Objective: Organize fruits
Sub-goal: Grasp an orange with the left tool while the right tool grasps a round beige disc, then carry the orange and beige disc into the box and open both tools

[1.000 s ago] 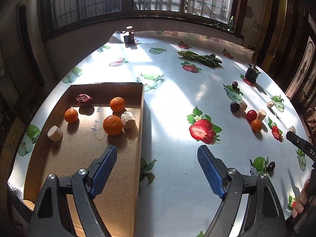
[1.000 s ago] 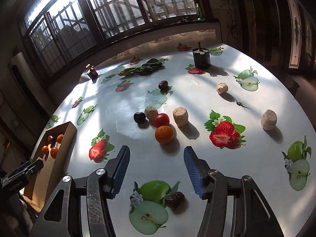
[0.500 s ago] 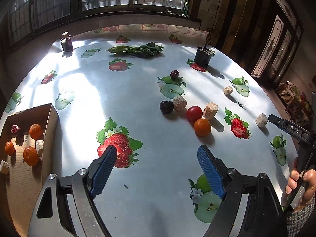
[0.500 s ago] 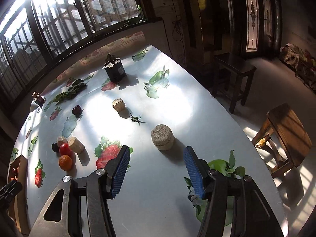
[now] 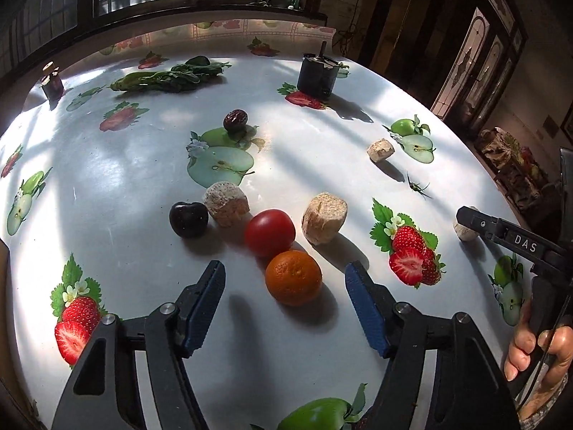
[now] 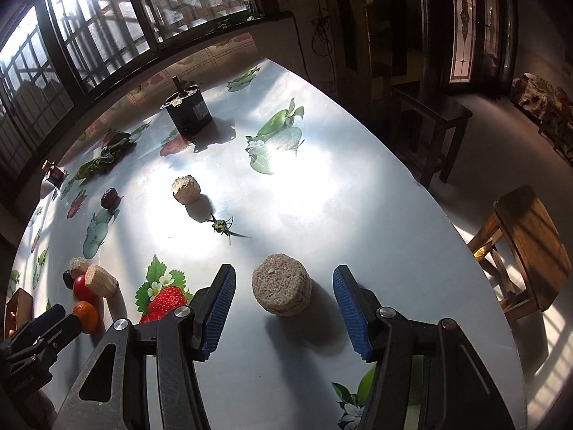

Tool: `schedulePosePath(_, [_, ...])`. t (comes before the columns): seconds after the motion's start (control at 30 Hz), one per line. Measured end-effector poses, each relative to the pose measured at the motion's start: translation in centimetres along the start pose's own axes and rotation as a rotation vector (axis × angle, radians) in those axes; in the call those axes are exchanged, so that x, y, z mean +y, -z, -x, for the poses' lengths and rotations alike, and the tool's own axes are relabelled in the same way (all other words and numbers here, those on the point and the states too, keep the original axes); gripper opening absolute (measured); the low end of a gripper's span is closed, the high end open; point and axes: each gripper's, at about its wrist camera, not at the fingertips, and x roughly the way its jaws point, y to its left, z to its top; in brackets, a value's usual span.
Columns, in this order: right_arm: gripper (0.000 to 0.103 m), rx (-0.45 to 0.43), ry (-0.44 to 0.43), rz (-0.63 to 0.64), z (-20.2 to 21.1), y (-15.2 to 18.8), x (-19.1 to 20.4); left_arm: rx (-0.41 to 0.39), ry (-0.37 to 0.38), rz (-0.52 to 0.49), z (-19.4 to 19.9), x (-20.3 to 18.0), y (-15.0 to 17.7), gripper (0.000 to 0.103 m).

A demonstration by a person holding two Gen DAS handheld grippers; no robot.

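Both pairs of jaws stand wide apart, gripping nothing. On the left side, the left gripper [image 5: 284, 281] hangs low over the table [image 5: 107, 186], and an orange [image 5: 293, 277] lies between its blue pads [image 5: 206, 302], touching neither. Just beyond the orange, and touching it, sits a red tomato [image 5: 270, 233]. Left of the tomato are a dark plum [image 5: 188, 219] and a pale crumbly cake [image 5: 226, 203], side by side. Right of the tomato stands a tan puck [image 5: 324, 218]. Farther back a wrinkled date [image 5: 235, 120] rests on a printed apple, with leafy greens [image 5: 168, 77] and a black can [image 5: 318, 75] near the far edge. A smaller tan puck [image 5: 380, 149] and an insect [image 5: 417, 187] lie toward the right.

On the right side, the right gripper [image 6: 284, 301] frames a round grainy puck [image 6: 282, 289], which stands upright between the open pads [image 6: 218, 310] without touching them. At the right edge of the left view, a hand [image 5: 540, 347] holds that gripper's handle. Past the table edge stands a wooden stool [image 6: 530, 247].
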Motion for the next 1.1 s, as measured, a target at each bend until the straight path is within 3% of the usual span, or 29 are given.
schedulePosePath(0.2, [0.06,-0.01,0.03,0.027,-0.2,0.0,0.7,-0.028,-0.01,-0.024,-0.9,-0.4,0.1,0.041])
schedulePosePath(0.3, [0.052,-0.007,0.051,0.057,-0.5,0.1,1.3,-0.04,0.013,-0.006,-0.7,0.0,0.2,0.041])
schedulePosePath(0.47, [0.052,-0.011,0.077,0.106,-0.7,0.5,2.2,-0.042,0.045,-0.013,-0.6,0.0,0.4,0.041])
schedulePosePath(0.6, [0.034,-0.025,0.124,0.134,-0.8,0.9,2.7,-0.041,0.073,-0.024,-0.5,0.0,0.5,0.032])
schedulePosePath(0.97, [0.034,-0.036,0.055,0.063,-0.4,0.9,1.8,-0.071,0.054,0.017,1.0,0.5,1.5,0.03])
schedulePosePath(1.1, [0.034,-0.053,0.05,0.037,-0.1,0.9,1.3,-0.136,0.029,0.029,4.0,1.2,2.0,0.031])
